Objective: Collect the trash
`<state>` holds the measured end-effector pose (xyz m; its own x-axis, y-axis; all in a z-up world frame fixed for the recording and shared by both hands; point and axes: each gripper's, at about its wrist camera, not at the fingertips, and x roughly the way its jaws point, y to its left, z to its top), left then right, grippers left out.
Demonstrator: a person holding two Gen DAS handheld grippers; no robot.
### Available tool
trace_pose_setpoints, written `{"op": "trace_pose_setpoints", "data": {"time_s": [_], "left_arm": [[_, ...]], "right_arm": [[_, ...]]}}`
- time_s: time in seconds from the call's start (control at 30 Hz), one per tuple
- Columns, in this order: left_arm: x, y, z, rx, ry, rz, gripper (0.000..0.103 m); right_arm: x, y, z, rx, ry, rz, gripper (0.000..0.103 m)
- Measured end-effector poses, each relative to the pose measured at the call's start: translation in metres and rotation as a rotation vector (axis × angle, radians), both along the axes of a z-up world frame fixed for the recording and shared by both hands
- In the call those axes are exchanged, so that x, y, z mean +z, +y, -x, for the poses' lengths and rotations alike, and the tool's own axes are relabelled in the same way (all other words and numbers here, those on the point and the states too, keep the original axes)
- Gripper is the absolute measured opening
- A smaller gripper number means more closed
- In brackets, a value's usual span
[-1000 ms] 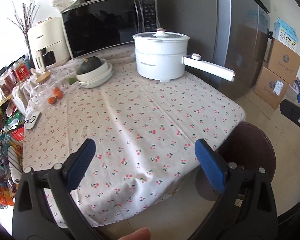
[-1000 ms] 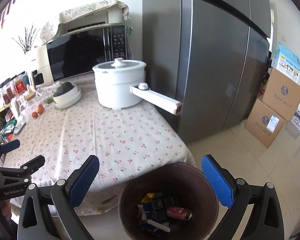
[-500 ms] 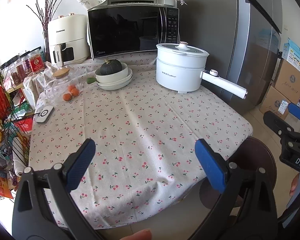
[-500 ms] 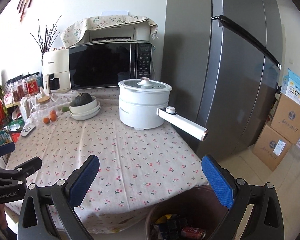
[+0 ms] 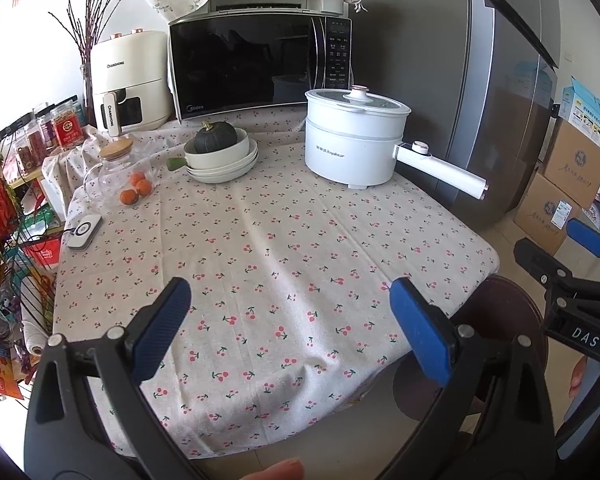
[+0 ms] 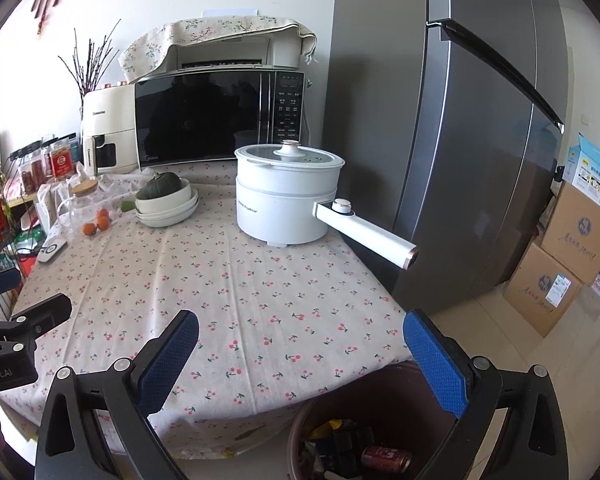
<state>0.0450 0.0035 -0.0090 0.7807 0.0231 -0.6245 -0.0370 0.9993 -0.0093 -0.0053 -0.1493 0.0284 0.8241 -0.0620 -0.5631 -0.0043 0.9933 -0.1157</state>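
Where the cherry-print tablecloth (image 6: 260,304) ends, a brown bin (image 6: 300,420) stands on the floor, holding a red can (image 6: 386,457) among wrappers, directly below the right gripper (image 6: 300,364), splayed wide, empty. Left gripper (image 5: 290,330): level over the cloth, equally wide, empty.

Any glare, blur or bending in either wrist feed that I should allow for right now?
Left wrist: sharp, but the wall behind the air fryer is blown out white, and fisheye bows the fridge edge. Right wrist: sharp too; the trash bin sits in shade under the tablecloth, and black vignette fills the corners.
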Motion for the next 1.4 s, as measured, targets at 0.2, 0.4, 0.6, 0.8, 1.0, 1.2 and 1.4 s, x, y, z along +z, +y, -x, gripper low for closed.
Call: {"op": "trace_pose_setpoints", "data": {"time_s": [0.2, 0.4, 0.6, 0.8, 1.0, 1.2, 1.4], "left_arm": [[-0.001, -0.003, 0.0, -0.003, 0.005, -0.007, 0.1], [-0.002, -0.003, -0.001, -0.003, 0.013, -0.007, 0.1], [-0.002, -0.005, 0.0, -0.006, 0.012, -0.01, 0.1], [-0.002, -0.005, 0.0, -0.009, 0.017, -0.008, 0.1], [-0.003, -0.007, 0.0, -0.011, 0.022, -0.008, 0.1], [-0.003, -0.007, 0.0, -0.008, 0.022, -0.008, 0.1], [-0.005, -0.006, 0.001, -0.009, 0.025, -0.008, 0.1]], "right_arm": [[-0.002, -0.005, 0.0, -0.006, 0.016, -0.008, 0.103], [-0.002, -0.005, 0.001, -0.006, 0.017, -0.008, 0.103], [-0.003, -0.005, 0.002, -0.003, 0.019, -0.003, 0.103], [-0.004, -0.005, 0.002, -0.002, 0.023, -0.003, 0.103], [-0.005, -0.006, 0.001, -0.001, 0.024, 0.0, 0.103], [-0.006, -0.008, 0.0, -0.003, 0.027, 0.005, 0.103], [-0.006, -0.014, 0.002, -0.014, 0.031, 0.005, 0.103]]}}
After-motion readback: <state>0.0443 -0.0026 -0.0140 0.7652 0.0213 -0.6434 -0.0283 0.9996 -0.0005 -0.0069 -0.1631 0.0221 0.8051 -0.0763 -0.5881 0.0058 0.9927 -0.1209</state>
